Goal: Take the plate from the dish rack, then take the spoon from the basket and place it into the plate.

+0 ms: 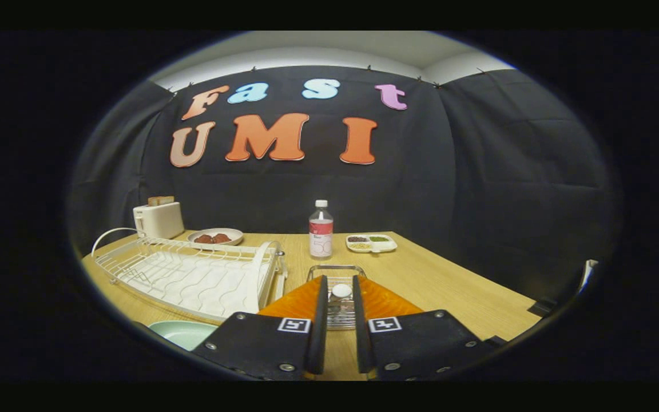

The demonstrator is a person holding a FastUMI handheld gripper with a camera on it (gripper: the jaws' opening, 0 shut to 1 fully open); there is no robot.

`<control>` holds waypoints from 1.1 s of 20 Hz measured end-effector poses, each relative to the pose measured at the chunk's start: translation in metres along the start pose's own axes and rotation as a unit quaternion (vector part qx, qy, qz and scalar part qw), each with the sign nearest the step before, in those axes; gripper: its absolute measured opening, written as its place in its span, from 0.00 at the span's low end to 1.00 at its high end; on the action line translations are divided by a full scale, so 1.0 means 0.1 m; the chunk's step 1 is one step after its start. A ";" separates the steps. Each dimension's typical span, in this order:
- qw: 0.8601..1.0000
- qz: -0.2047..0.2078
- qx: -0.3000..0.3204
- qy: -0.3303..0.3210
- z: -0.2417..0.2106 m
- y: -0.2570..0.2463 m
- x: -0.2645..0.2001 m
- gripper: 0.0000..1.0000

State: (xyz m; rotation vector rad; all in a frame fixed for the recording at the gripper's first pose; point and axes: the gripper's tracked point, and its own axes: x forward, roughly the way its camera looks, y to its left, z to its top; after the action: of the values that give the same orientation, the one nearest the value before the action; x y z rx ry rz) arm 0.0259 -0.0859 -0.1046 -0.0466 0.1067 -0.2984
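My gripper (340, 281) hangs over a small wire basket (335, 270) in the middle of the wooden table. A white spoon (341, 291) sits between the two orange fingers (301, 297), and both black pads press on its rounded end. The lower part of the spoon is hidden behind the fingers. A pale green plate (183, 333) lies flat on the table beside my left finger, in front of the white dish rack (192, 277). The rack's slots hold nothing.
A clear bottle (321, 230) stands just beyond the basket. To its right lies a white divided tray (371, 243) with food. A white toaster (158, 219) and a plate of red food (215, 236) stand behind the rack. The table's edge (478, 286) runs along the right.
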 end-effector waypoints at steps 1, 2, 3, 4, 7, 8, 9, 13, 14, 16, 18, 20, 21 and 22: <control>1.000 0.011 0.010 -0.008 0.05 0.06 0.02 0.17; 1.000 0.011 0.009 -0.002 0.05 0.07 0.03 0.12; 1.000 0.013 0.008 -0.006 0.08 0.06 0.05 0.09; 1.000 0.012 0.004 -0.006 0.09 0.07 0.06 0.07; 1.000 0.012 -0.006 -0.016 0.21 0.06 0.04 0.06; 1.000 0.011 -0.010 -0.020 0.26 0.05 0.00 0.06; 1.000 0.009 -0.012 -0.026 0.32 0.04 -0.03 0.06; 0.999 0.008 -0.015 -0.050 0.59 -0.02 -0.30 0.06; 0.998 0.009 -0.017 -0.058 0.67 -0.03 -0.39 0.06; 0.997 0.011 -0.023 -0.072 0.80 -0.03 -0.60 0.06; 0.996 0.017 -0.021 -0.080 0.88 0.01 -0.83 0.06; 0.996 0.033 -0.018 -0.087 0.93 0.12 -1.07 0.06; 0.995 0.040 -0.020 -0.090 0.95 0.17 -1.17 0.06; 0.994 0.045 -0.023 -0.092 0.95 0.22 -1.27 0.06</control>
State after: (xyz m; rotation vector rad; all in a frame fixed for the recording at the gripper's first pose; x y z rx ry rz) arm -0.0772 -0.0242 0.0005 -0.1148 -0.0672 -0.2013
